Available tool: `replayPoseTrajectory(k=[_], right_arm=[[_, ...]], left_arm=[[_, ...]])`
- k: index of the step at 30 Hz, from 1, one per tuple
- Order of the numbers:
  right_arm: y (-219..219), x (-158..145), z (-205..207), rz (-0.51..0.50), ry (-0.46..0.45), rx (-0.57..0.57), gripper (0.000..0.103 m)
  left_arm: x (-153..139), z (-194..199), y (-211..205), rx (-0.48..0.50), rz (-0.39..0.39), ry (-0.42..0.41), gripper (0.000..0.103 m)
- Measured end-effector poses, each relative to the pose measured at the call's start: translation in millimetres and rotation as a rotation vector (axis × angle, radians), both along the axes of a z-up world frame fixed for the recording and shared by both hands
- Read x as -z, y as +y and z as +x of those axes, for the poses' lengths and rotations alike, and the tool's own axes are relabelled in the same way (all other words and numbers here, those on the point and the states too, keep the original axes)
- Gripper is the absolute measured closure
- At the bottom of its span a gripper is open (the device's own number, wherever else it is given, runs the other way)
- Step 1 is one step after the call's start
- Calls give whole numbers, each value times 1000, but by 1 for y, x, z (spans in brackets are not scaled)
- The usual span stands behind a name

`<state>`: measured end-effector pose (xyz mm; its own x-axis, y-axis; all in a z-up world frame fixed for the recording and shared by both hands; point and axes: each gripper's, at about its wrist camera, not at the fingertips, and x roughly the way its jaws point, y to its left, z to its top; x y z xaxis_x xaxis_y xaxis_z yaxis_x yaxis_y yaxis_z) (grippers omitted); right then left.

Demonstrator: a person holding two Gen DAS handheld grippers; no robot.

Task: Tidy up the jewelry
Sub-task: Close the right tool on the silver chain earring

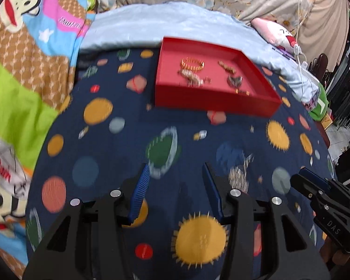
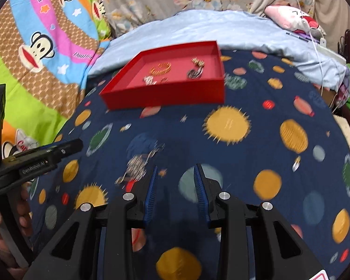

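A red tray [image 1: 212, 107] lies on the navy planet-print cloth and holds several pieces of jewelry, among them a gold bracelet [image 1: 192, 63]. It also shows in the right wrist view [image 2: 165, 95] with the bracelet [image 2: 160, 68]. A silvery piece of jewelry [image 1: 239, 175] lies loose on the cloth, just right of my left gripper [image 1: 176, 170], which is open and empty. In the right wrist view the same piece [image 2: 137, 163] lies just left of my right gripper [image 2: 175, 170], open and empty. The frames are motion-blurred.
The navy cloth [image 1: 119, 154] covers a bed. A light blue sheet [image 1: 151, 23] lies behind the tray. A cartoon monkey blanket [image 2: 42, 46] is on the left. A pink plush [image 2: 289, 18] and white cables are at the back right.
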<state>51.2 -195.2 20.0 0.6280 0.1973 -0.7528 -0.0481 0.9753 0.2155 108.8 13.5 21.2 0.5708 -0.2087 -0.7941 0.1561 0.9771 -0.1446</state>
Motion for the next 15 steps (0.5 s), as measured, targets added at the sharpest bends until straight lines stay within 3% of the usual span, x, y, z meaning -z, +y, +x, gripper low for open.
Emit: replayPoseTrajectory(k=[8,15], right_arm=[[33,14,0,11,25,-61,72],[41,18,26,8,20,-51,72]], left_arm=[[16,-16,9,-22,-2,46,58],[20,-20,9,-12,-15,60,58]])
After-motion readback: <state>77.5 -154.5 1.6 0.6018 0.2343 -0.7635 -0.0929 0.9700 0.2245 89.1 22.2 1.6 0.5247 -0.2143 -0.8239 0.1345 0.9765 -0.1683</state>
